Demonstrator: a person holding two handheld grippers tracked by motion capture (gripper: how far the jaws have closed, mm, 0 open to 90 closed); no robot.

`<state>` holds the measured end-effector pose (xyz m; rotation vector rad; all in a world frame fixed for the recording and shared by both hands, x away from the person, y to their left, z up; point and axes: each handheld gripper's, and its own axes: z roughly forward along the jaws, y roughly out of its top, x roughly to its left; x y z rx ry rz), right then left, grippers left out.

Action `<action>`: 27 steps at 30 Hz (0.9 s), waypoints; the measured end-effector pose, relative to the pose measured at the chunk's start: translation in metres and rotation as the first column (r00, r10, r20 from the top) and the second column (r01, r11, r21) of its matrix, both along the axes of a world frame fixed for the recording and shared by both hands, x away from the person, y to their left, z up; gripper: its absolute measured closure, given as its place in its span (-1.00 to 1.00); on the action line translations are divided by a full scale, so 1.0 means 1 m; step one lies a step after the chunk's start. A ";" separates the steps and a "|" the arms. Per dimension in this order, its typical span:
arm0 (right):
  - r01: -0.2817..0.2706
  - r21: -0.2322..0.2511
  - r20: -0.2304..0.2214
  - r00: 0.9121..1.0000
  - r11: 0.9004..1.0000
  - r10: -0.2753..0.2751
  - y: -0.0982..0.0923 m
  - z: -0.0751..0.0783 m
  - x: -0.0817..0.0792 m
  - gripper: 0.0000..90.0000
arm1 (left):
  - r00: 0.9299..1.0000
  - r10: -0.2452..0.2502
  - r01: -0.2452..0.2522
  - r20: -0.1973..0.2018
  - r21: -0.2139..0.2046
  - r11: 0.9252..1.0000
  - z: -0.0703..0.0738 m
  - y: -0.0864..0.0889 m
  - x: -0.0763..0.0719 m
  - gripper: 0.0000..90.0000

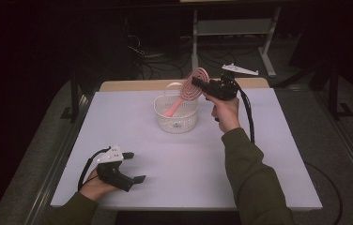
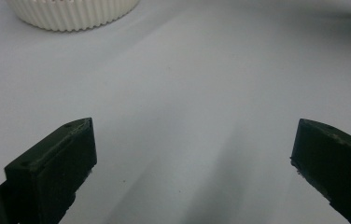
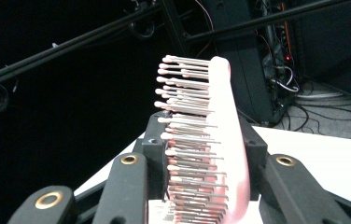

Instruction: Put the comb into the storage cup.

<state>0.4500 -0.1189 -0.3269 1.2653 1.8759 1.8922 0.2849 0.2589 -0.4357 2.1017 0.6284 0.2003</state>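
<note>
The right gripper is clamped across the head of the pink hairbrush, which hangs tilted with its handle end already dipping into the white basket at about the table's 12 o'clock, so the step in hand looks like lowering the brush into the basket. To do it well, I would ease the brush down along its own slant toward 7 o'clock, keep the handle off the basket's rim, and let go only once it rests inside. The left gripper rests wide open and empty at the table's 7 o'clock, well apart, and should stay put.
</note>
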 end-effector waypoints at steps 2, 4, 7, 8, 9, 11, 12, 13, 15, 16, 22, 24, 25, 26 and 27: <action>0.000 0.001 -0.007 1.000 1.000 0.000 0.002 -0.004 0.001 0.41 | 1.000 0.000 0.000 -0.002 0.001 1.000 0.000 0.000 0.000 -1.00; -0.001 0.004 -0.012 1.000 1.000 0.001 0.003 -0.008 0.001 0.41 | 1.000 0.000 0.000 -0.001 0.002 1.000 0.000 0.000 0.000 -1.00; 0.002 0.006 -0.020 1.000 1.000 -0.002 0.005 -0.013 0.002 0.41 | 1.000 -0.001 0.001 -0.002 0.004 1.000 0.000 -0.001 0.000 -1.00; 0.002 0.008 -0.022 1.000 1.000 -0.002 0.006 -0.014 0.002 0.41 | 1.000 -0.002 0.002 -0.002 0.005 1.000 0.000 -0.001 0.000 -1.00; 0.001 0.010 -0.023 1.000 1.000 -0.001 0.006 -0.016 0.002 0.41 | 1.000 -0.002 0.002 -0.003 0.004 1.000 0.000 -0.001 0.000 -1.00; 0.002 0.012 -0.026 1.000 1.000 -0.001 0.008 -0.019 0.003 0.41 | 1.000 -0.002 0.002 -0.002 0.005 1.000 0.000 -0.001 0.000 -1.00; 0.001 0.011 -0.029 1.000 1.000 0.000 0.009 -0.021 0.003 0.41 | 1.000 -0.003 0.003 -0.002 0.006 1.000 0.000 -0.001 0.000 -1.00; 0.001 0.007 -0.029 1.000 1.000 0.000 0.010 -0.023 0.003 0.41 | 1.000 -0.004 0.004 -0.001 0.008 1.000 0.000 -0.001 0.000 -1.00; 0.002 0.005 -0.035 0.999 1.000 -0.002 0.011 -0.025 0.003 0.41 | 1.000 -0.005 0.005 -0.003 0.006 1.000 -0.001 -0.001 -0.001 -1.00; 0.002 0.005 -0.036 0.999 1.000 -0.002 0.012 -0.027 0.004 0.41 | 1.000 -0.005 0.005 -0.003 0.006 1.000 -0.001 -0.001 -0.001 -1.00; 0.000 0.000 -0.053 0.999 1.000 0.000 0.018 -0.035 0.005 0.41 | 1.000 -0.007 0.007 -0.002 0.007 1.000 0.000 -0.002 -0.001 -1.00; 0.002 -0.006 -0.052 0.999 1.000 -0.002 0.019 -0.037 0.005 0.41 | 1.000 -0.008 0.008 -0.001 0.008 1.000 0.000 -0.002 -0.001 -1.00; 0.003 -0.006 -0.055 0.998 1.000 -0.003 0.020 -0.038 0.005 0.41 | 1.000 -0.008 0.008 -0.002 0.009 1.000 -0.001 -0.002 -0.001 -1.00; 0.003 -0.010 -0.056 0.998 1.000 -0.004 0.021 -0.039 0.006 0.41 | 1.000 -0.009 0.009 -0.003 0.009 1.000 -0.001 -0.002 -0.001 -1.00; 0.004 -0.013 -0.058 0.998 1.000 -0.005 0.021 -0.040 0.006 0.41 | 1.000 -0.010 0.010 -0.003 0.010 1.000 -0.001 -0.002 -0.001 -1.00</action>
